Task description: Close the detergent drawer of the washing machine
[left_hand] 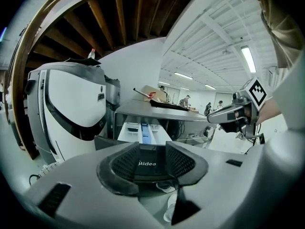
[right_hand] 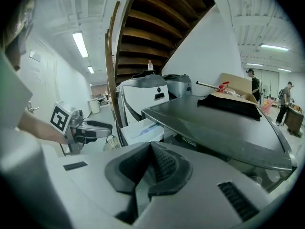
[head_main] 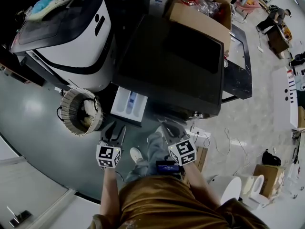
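The dark-topped washing machine (head_main: 167, 61) stands in front of me with its white detergent drawer (head_main: 129, 105) pulled out at its front left corner. The drawer (left_hand: 140, 130) shows a blue insert. My left gripper (head_main: 118, 128) hangs just short of the drawer's front, apart from it, jaws open and empty; in the left gripper view (left_hand: 152, 159) only a dark labelled panel shows in the gap. My right gripper (head_main: 165, 126) is beside it, in front of the machine, its pads together (right_hand: 150, 163) with nothing held. The drawer (right_hand: 142, 128) lies to its left.
A large white appliance (head_main: 71, 37) stands left of the washer, with a round wicker basket (head_main: 81, 111) on the floor below it, close to the left gripper. A cardboard box (head_main: 205, 8) sits behind the washer. Cables and white buckets (head_main: 240, 187) lie at the right.
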Tool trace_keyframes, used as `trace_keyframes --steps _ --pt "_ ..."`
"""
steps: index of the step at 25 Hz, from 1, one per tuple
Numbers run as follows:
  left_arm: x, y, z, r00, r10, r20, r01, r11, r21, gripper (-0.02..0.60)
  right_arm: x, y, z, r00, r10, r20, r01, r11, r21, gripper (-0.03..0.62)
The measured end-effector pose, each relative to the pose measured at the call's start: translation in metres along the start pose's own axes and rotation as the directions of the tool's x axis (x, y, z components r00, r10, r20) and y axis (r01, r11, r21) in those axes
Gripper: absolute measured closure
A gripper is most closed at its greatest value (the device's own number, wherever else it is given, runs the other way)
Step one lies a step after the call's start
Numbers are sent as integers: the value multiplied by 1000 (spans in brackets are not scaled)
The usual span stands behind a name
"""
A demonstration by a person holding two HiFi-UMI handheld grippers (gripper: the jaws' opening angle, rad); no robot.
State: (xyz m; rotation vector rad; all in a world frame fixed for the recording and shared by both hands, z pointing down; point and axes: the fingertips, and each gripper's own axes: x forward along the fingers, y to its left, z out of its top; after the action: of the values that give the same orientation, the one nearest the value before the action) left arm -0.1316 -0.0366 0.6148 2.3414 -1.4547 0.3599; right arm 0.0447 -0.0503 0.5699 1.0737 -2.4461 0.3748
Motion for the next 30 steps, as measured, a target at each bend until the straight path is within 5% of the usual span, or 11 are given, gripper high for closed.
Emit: trace_keyframes --steps 30 --pt "18 2 -12 998 37 -53 -35 999 30 379 -1 -19 -9 1000 -17 -13 17 1000 20 582"
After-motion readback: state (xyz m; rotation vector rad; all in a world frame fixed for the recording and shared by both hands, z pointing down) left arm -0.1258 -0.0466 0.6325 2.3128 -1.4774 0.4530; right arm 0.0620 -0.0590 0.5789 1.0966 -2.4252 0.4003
